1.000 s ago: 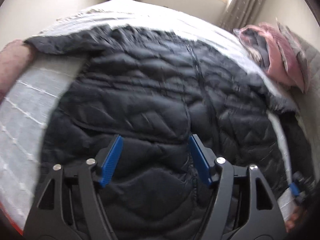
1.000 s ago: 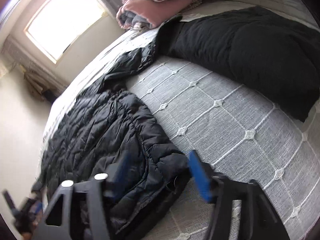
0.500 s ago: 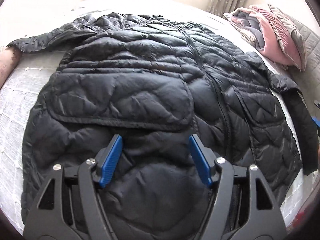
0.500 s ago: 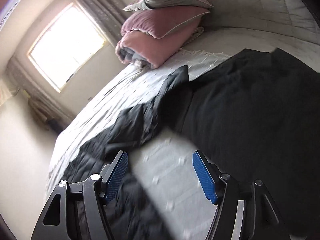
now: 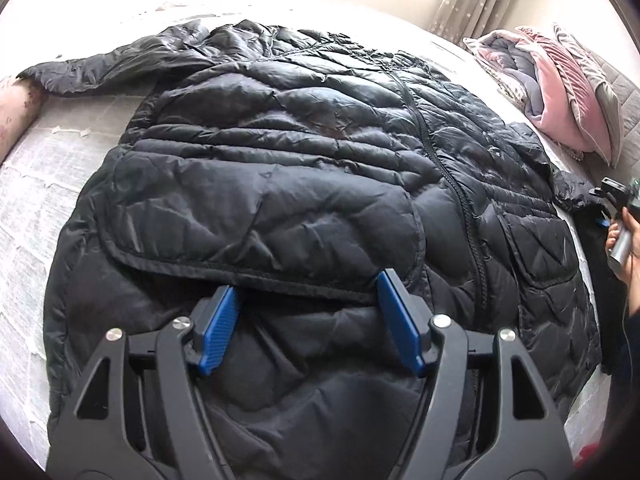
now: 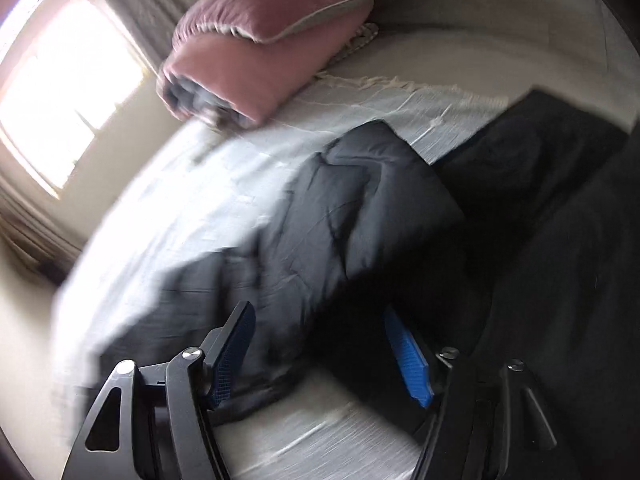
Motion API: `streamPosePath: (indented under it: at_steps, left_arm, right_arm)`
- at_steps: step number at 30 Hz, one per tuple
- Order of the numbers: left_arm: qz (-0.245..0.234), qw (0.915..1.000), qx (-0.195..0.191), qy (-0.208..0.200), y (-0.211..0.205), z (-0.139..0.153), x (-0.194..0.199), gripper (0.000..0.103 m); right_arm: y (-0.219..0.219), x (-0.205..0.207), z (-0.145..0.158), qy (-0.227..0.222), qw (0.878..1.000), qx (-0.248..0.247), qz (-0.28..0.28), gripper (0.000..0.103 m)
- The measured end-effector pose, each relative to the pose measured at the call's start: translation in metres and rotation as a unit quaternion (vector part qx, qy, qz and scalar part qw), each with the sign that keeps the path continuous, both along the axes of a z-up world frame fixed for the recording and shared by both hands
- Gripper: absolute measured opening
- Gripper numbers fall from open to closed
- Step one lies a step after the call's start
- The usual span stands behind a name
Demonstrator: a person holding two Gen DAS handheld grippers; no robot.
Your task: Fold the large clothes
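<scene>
A black quilted jacket [image 5: 304, 168] lies spread front-up on the bed, its zip running down the right half. My left gripper [image 5: 306, 286] hovers open over the lower front, its blue pads [image 5: 220, 328] either side of a pocket flap's edge and holding nothing. At the right edge of the left wrist view, a hand holds my right gripper [image 5: 614, 200] by the jacket's right sleeve. In the blurred right wrist view that sleeve [image 6: 360, 208] lies on the bedspread. My right gripper [image 6: 320, 356] is closing over its lower part, with fabric between the jaws but not pinched.
Pink and grey folded bedding and pillows [image 5: 560, 92] are stacked at the head of the bed [image 6: 260, 48]. Another black garment [image 6: 560, 260] lies to the right of the sleeve. The pale bedspread [image 5: 48, 184] shows left of the jacket. A bright window [image 6: 60, 92] is at the far left.
My right gripper swept along the bed from the jacket's hem to the sleeve near the pillows, and its jaws have narrowed. My left gripper's view settled slightly closer over the jacket front.
</scene>
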State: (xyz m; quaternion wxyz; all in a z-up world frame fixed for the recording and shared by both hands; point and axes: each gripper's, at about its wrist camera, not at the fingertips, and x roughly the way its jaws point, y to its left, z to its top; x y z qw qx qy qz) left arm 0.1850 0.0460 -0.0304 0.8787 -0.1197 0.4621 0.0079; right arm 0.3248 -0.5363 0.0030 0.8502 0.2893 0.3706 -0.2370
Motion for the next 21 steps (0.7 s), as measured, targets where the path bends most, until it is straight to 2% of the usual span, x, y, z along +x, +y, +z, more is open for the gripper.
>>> streamPosePath:
  at_steps: [1, 2, 3, 5, 8, 9, 11, 15, 21]
  left_arm:
    - [-0.001, 1.0, 0.003, -0.001, 0.001, 0.0, 0.001, 0.069]
    - [-0.002, 1.0, 0.005, -0.002, 0.001, 0.0, 0.001, 0.069]
    - [-0.001, 1.0, 0.006, -0.002, 0.002, 0.0, 0.001, 0.069]
    - [0.002, 1.0, 0.002, -0.002, 0.003, 0.0, 0.0, 0.069]
    - [0.0, 1.0, 0.006, -0.004, 0.003, 0.001, 0.0, 0.069]
    - [-0.001, 1.0, 0.008, -0.005, 0.003, 0.001, 0.0, 0.069]
    - [-0.004, 1.0, 0.003, -0.004, 0.004, 0.001, -0.001, 0.069]
    - [-0.022, 0.9997, -0.006, 0.003, 0.0, -0.001, -0.002, 0.069]
    - [-0.049, 0.9987, -0.015, 0.008, -0.004, 0.002, -0.006, 0.069]
  right_arm:
    - [0.001, 0.005, 0.0, 0.01, 1.0, -0.023, 0.0, 0.046]
    - [0.002, 0.009, 0.002, 0.018, 0.999, -0.042, 0.003, 0.028]
    - [0.004, 0.012, 0.006, 0.018, 0.998, -0.052, 0.01, 0.015]
    - [0.004, 0.011, 0.017, 0.006, 0.998, -0.064, 0.013, 0.007]
    - [0.002, 0.002, 0.044, 0.004, 0.991, -0.131, -0.011, 0.004]
    - [0.0, 0.0, 0.05, 0.004, 0.99, -0.14, -0.02, 0.004]
    - [-0.013, -0.008, 0.064, -0.002, 0.991, -0.131, -0.03, 0.003]
    - [-0.019, -0.02, 0.081, 0.012, 0.983, -0.179, -0.034, 0.003]
    - [-0.013, -0.032, 0.085, 0.0, 0.983, -0.179, -0.03, 0.003]
